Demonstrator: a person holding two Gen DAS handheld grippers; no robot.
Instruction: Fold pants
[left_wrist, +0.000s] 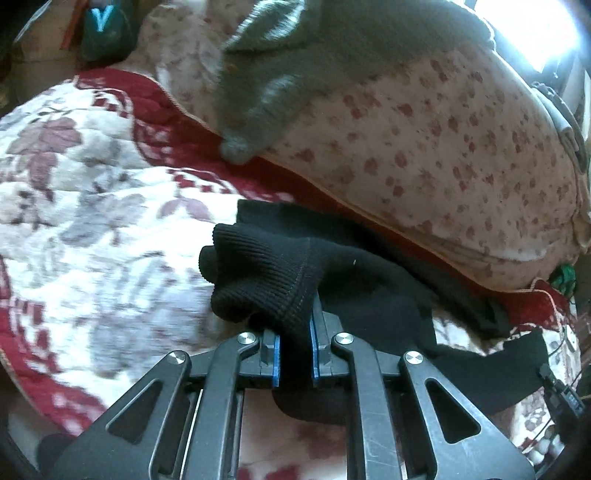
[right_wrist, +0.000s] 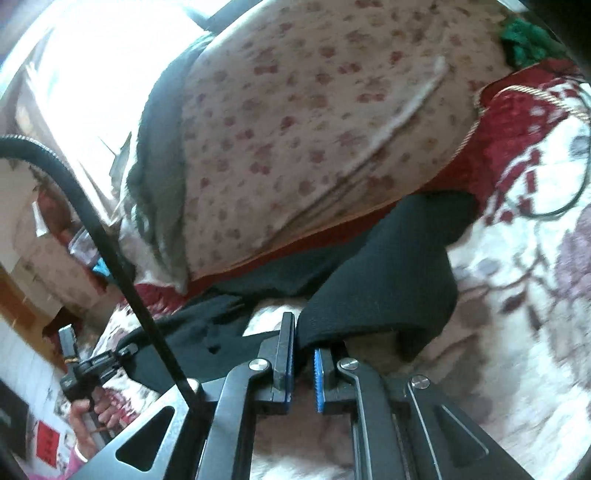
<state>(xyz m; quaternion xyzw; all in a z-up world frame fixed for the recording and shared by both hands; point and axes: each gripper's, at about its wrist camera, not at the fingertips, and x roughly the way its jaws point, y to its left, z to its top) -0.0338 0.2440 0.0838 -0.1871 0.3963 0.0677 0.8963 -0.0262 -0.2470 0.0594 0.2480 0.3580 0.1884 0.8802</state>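
Both hands have hold of the black knit pants (left_wrist: 280, 273), which lie on the bed along the foot of a big pillow in a cream cover with small red flowers (left_wrist: 443, 155). The left gripper (left_wrist: 295, 354) has its jaws pinched narrow on the ribbed cuff or band end of the fabric, which bunches up in soft folds ahead of the blue pads. The right gripper (right_wrist: 303, 365) has its jaws closed the same way on another edge of the pants (right_wrist: 373, 291), the cloth draping off to one side. Holding two ends at once looks like the way to lift the garment clear and lay one half over the other; I would judge the fold is only just starting, since most of the cloth is lying loose and rumpled.

The pants are a thick, stretchy rib knit, limp and likely to sag between the grips. Under them is a quilted bedspread, white with mauve flowers and a dark red border (left_wrist: 92, 206). A grey fuzzy garment (left_wrist: 280, 62) lies across the pillow.
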